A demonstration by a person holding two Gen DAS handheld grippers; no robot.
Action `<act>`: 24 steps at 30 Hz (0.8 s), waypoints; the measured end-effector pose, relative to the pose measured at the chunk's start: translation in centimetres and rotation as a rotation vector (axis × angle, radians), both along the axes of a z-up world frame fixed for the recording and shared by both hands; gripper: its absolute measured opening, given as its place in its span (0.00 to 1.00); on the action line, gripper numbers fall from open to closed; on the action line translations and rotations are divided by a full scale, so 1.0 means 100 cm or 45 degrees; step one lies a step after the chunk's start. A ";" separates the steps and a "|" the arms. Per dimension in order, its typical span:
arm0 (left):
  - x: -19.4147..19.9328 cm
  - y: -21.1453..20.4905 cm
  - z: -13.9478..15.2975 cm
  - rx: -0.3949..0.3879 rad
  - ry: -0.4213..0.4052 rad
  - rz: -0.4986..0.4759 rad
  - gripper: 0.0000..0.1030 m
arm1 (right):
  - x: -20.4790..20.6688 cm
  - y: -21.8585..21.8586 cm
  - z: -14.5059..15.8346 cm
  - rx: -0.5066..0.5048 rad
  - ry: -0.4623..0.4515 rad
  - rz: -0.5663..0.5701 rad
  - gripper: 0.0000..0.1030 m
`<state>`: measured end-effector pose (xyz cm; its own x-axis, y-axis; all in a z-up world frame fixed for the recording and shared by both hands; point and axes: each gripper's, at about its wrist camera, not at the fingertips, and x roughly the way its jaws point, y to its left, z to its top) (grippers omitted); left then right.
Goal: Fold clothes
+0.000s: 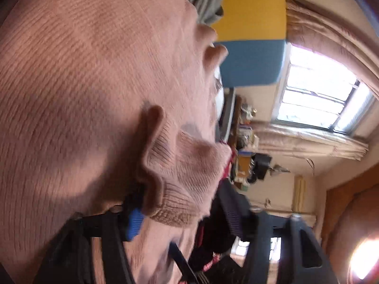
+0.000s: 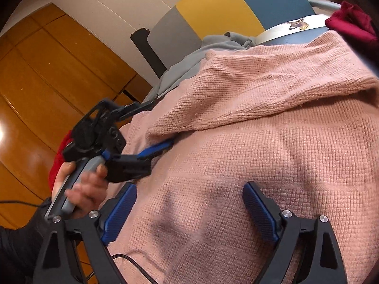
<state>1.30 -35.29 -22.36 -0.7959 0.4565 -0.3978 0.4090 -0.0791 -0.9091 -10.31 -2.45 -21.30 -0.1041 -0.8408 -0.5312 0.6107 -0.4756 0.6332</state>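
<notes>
A pink knitted sweater (image 2: 260, 130) is spread across the surface and fills most of both views, with one layer folded over on top. In the left wrist view its ribbed cuff (image 1: 175, 189) sits bunched between the jaws of my left gripper (image 1: 180, 208), against the blue pad (image 1: 135, 222). In the right wrist view the left gripper (image 2: 158, 125) straddles the edge of that folded layer, its lower blue finger (image 2: 156, 148) tucked under it. A hand (image 2: 83, 184) holds its handle. My right gripper (image 2: 189, 213) stands wide open over flat sweater, pinching nothing.
A grey garment (image 2: 189, 56) lies beyond the sweater, and a dark red one (image 2: 350, 23) at the far right. Red cloth (image 2: 59, 156) shows behind the hand. Wooden doors (image 2: 47, 71) stand left, yellow and blue panels (image 2: 220, 7) behind. A window (image 1: 319, 94) and cluttered shelf (image 1: 246, 142) are across the room.
</notes>
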 end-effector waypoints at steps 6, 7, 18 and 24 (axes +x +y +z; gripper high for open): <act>-0.007 -0.017 0.045 -0.232 0.096 0.052 0.04 | 0.000 -0.002 -0.003 -0.003 -0.001 0.003 0.90; -0.007 -0.022 0.060 -0.273 0.139 0.058 0.04 | -0.001 -0.003 -0.003 -0.005 -0.002 0.003 0.90; -0.006 -0.061 0.141 -0.603 0.265 0.019 0.04 | -0.004 -0.003 0.000 -0.008 -0.029 0.003 0.92; 0.022 -0.048 0.096 -0.761 0.107 -0.117 0.05 | -0.007 0.011 0.013 0.029 -0.060 -0.047 0.92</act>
